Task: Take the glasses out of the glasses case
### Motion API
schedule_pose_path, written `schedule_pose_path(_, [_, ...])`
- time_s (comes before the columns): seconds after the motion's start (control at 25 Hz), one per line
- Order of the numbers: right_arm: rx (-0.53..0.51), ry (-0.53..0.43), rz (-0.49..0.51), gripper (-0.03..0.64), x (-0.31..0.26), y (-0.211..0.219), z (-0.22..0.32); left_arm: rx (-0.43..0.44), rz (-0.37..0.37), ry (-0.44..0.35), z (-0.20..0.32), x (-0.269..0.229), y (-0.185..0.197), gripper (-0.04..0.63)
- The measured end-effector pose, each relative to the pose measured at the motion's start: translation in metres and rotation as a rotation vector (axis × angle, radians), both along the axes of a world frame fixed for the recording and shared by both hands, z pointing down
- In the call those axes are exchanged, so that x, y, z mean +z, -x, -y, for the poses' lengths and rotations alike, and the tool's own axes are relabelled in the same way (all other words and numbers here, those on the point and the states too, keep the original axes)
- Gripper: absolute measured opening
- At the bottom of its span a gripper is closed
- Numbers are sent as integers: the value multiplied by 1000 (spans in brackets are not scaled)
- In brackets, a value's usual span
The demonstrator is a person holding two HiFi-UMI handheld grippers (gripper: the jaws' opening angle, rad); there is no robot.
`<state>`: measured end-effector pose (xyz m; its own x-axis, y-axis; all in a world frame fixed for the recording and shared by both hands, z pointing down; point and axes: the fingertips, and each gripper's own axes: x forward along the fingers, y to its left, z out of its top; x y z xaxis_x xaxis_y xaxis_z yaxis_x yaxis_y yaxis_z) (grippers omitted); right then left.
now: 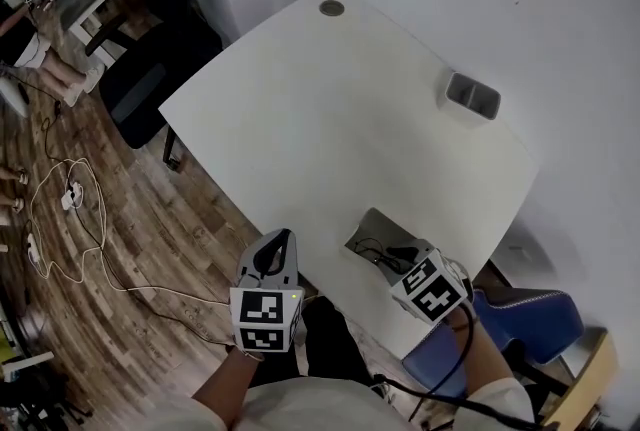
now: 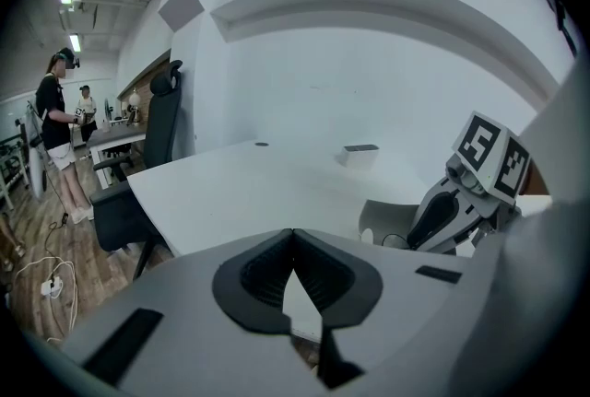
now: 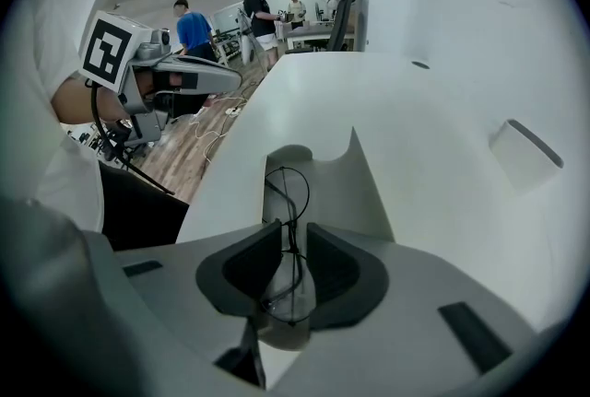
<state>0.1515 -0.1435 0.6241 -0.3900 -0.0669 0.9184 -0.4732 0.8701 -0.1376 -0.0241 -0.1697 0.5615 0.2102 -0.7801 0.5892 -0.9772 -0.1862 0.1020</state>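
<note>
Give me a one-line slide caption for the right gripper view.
Right gripper clamped on thin-rimmed glasses at the open case on a white table.

No legible text, brand or number; only square coded markers (image 1: 263, 307) on left cube (image 1: 268, 337) and right cube (image 1: 432, 289).

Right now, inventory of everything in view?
white table: one, white, centre
open grey glasses case: one, grey, table's near edge
thin black wire-framed glasses: one, black, at the case
small grey box: one, grey, table's far right
round grommet: one, grey, table's far corner
black office chair: one, black, table's left
blue seat: one, blue, near right
white cable: one, white, floor at left
left tongs: one, grey, shut, empty
right tongs: one, grey, gripping glasses
</note>
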Motion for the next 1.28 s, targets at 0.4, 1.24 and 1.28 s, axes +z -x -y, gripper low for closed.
schedule_pose_path(0.4, [-57,97,11,77,0,5,-2,-21,-2,12,-4,3,1,17])
schedule_pose_path(1.24, [27,38,55,44,-9,2,-1,54,5,0,-1,-5,-17,17])
schedule_pose_path(1.28, [36,29,53,44,-10,2,1,61,5,-1,0,-5,-18,17])
